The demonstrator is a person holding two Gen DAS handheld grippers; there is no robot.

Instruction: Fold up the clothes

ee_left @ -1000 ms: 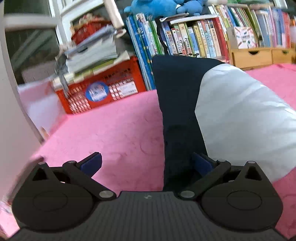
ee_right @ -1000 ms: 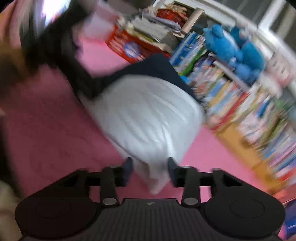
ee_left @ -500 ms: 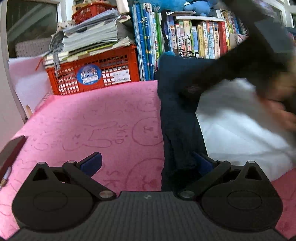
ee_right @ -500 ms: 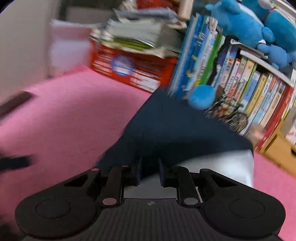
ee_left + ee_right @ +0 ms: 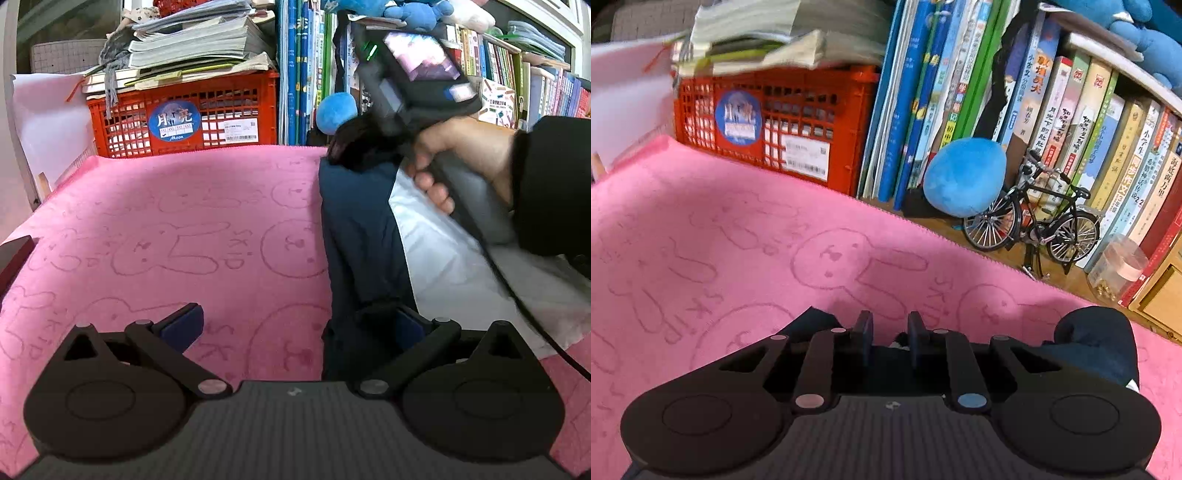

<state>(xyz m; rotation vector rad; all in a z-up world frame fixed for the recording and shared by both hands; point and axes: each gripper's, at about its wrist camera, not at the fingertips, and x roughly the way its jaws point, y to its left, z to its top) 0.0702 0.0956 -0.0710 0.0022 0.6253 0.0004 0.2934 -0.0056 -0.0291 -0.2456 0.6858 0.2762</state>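
A garment with a navy part [image 5: 358, 229] and a white part [image 5: 443, 266] lies on the pink towel [image 5: 184, 221]. My left gripper [image 5: 295, 326] is open wide at the garment's near edge, its right finger [image 5: 406, 328] against the navy cloth. A hand holds my right gripper [image 5: 351, 147] at the garment's far navy corner. In the right wrist view the right gripper [image 5: 890, 338] has its jaws a little apart and opening. Pink towel [image 5: 701, 240] shows between the tips. Navy cloth [image 5: 1097, 343] lies bunched under and beside them, with no pad pressing on it.
A red crate [image 5: 184, 114] topped with stacked papers and a row of upright books [image 5: 923, 110] border the towel's far edge. A blue plush ball [image 5: 964, 177], a model bicycle [image 5: 1030, 225] and a small clear jar [image 5: 1119, 266] stand before the books.
My right gripper swept from the white side across the garment to its far navy corner by the books, its jaws much narrower than a second ago. The left gripper stayed open at the near edge.
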